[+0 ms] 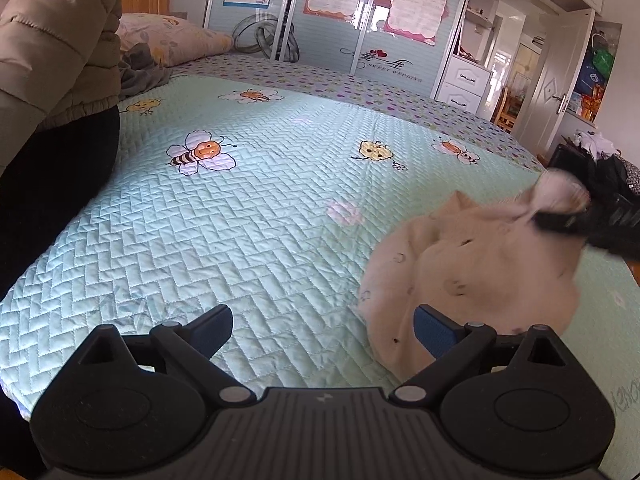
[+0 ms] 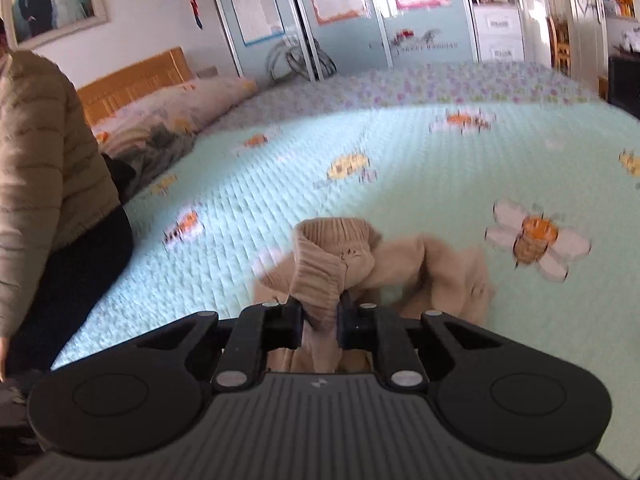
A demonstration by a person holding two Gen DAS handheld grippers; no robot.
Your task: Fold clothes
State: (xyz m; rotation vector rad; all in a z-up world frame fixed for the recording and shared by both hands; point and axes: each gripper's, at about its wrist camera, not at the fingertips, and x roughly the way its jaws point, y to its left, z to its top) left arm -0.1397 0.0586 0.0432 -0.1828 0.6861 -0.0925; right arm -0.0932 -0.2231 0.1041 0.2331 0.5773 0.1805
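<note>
1. The left gripper (image 1: 323, 330) is hovering over the quilt (image 1: 248, 216) with its fingers (image 1: 434, 330) spread wide; nothing is lying between them.
2. The right gripper (image 2: 320, 320) is pinching the garment (image 2: 332, 264): its two fingers (image 2: 286, 322) are sitting close together, with a ribbed band of beige cloth clamped in the narrow gap.
3. The garment, a small beige knit piece with faint dark prints, is lying bunched on the quilt near the bed's front edge. In the left wrist view, the garment (image 1: 472, 276) is seen at lower right, its near edge lying just behind the left gripper's right finger; whether the two are touching cannot be told.
4. In the same view, the right gripper (image 1: 568, 220) is appearing as a blurred black shape at the garment's far upper corner, where the cloth is being lifted clear of the quilt.
5. The quilt is pale green, stitched in a zigzag pattern and printed with bees; a bee (image 2: 536, 238) is showing just right of the garment.
6. A person in a padded jacket (image 1: 52, 40) is sitting at the left edge of the bed.
7. A pillow (image 1: 168, 38) is lying at the head of the bed, and a wardrobe (image 1: 340, 12) with posters on its doors is standing behind.
</note>
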